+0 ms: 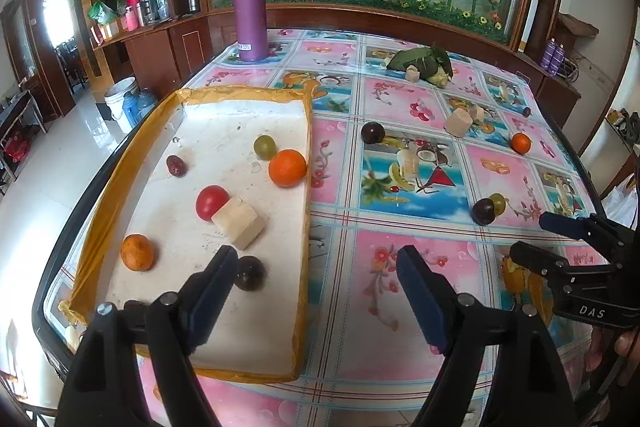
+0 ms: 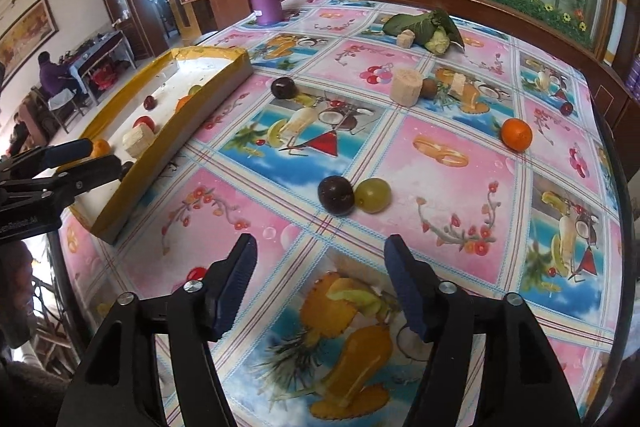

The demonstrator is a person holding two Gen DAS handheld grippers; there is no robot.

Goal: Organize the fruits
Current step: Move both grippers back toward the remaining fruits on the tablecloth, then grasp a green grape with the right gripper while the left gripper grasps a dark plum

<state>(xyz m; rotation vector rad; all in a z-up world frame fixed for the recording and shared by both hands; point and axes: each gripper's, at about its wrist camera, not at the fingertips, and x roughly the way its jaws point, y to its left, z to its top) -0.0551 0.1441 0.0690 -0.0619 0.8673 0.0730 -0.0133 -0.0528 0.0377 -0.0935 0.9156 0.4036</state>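
Right wrist view | right gripper [image 2: 320, 259] gaped wide, empty | dark plum [image 2: 336, 195] touching green grape [image 2: 373, 195] lay just ahead of jaws | left gripper [image 1: 316, 269] spread wide over tray [image 1: 306, 163] edge

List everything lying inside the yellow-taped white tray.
In the yellow-taped white tray: two oranges, a red tomato, a green grape, a dark red date, a pale cut block and a dark plum, partly hidden by the left gripper.

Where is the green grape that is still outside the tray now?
The round green grape lies on the fruit-patterned tablecloth, touching the dark purple plum on its left. In the right wrist view it is just ahead of the open right gripper.
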